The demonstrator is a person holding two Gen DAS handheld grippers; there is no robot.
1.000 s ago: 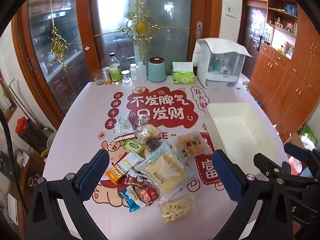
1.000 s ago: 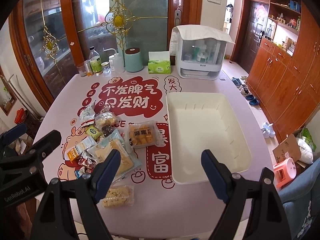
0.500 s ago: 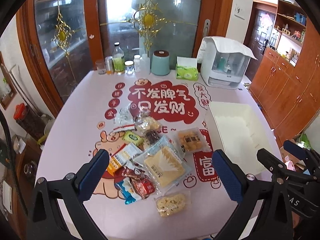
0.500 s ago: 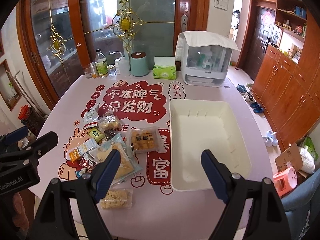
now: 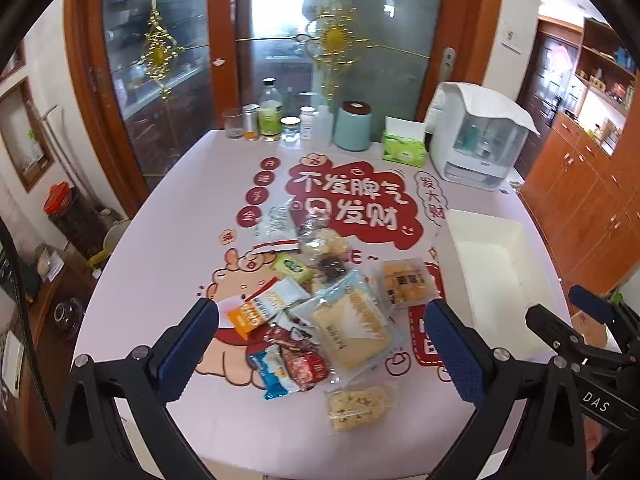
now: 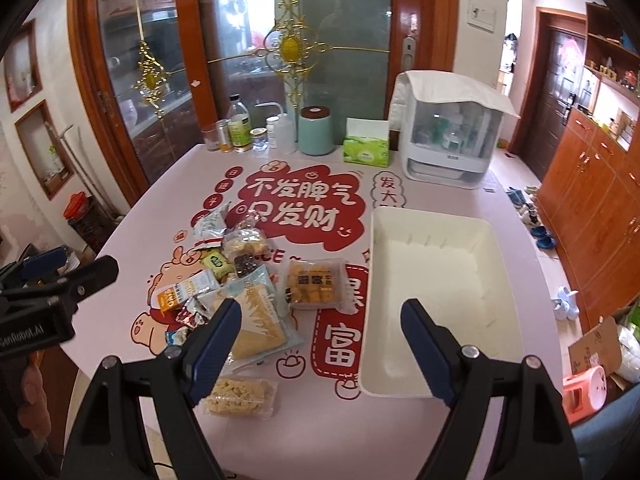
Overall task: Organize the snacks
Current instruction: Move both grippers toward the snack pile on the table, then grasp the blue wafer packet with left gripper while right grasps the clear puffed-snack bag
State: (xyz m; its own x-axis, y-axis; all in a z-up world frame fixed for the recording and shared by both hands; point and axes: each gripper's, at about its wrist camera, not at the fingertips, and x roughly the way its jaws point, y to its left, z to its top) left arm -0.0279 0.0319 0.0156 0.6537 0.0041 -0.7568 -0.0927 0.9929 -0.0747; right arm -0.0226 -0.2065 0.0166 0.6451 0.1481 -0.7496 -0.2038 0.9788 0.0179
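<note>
Left gripper [image 5: 320, 344]: jaws wide apart, nothing between them, held above the near edge of the table [image 5: 168, 240]. Right gripper [image 6: 322, 344]: jaws likewise spread, holding nothing, above the near edge further right.

Snack pile [image 5: 320, 304] lies on the left-centre of the table, packets overlapping. Large clear bag of pale wafers [image 6: 256, 320] sits at the pile's near side. Tray pack of orange cakes [image 6: 314, 284] lies just right of it, between pile and bin. One crumbly bar packet [image 6: 240, 394] lies apart, close to the near table edge.

White bin [image 6: 500, 280] stands on the right half, its right wall near the table's right edge.

Bare tabletop left of the pile. Bottles [image 6: 240, 128], canister [image 6: 316, 130], tissue box [image 6: 366, 148] and white appliance [image 6: 448, 136] line the far edge.
</note>
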